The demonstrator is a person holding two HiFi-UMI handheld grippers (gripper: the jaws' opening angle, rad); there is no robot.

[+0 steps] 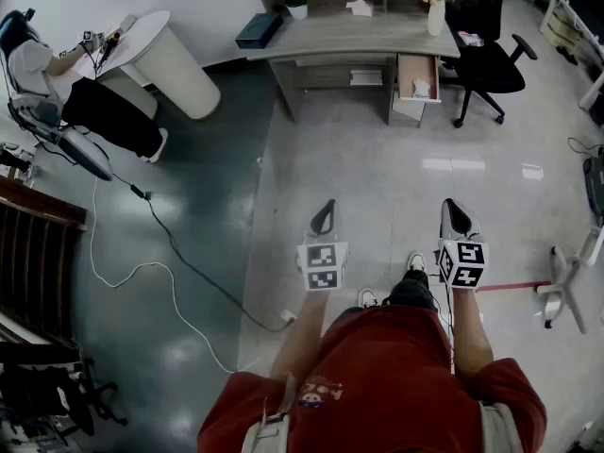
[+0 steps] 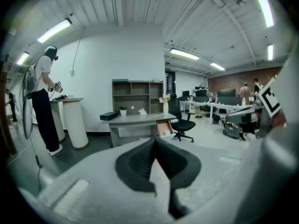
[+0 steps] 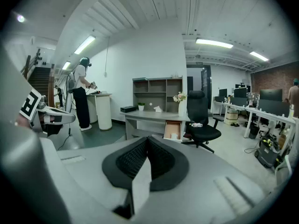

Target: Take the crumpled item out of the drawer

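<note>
A grey desk (image 1: 354, 36) stands far ahead across the floor. Its wooden drawer (image 1: 417, 75) is pulled out, with a pale crumpled item (image 1: 421, 88) lying inside. The same open drawer (image 3: 172, 130) appears in the right gripper view and the drawer (image 2: 163, 127) in the left gripper view. My left gripper (image 1: 324, 217) and right gripper (image 1: 454, 215) are held side by side above the floor, far short of the desk. Both are shut with nothing between the jaws.
A black office chair (image 1: 491, 59) stands right of the drawer. A vase of flowers (image 1: 435, 3), a tissue box and a potted plant (image 1: 297, 5) sit on the desk. A person (image 1: 85, 92) stands by a white round pedestal (image 1: 175, 59) at left. A cable (image 1: 170, 253) runs across the floor.
</note>
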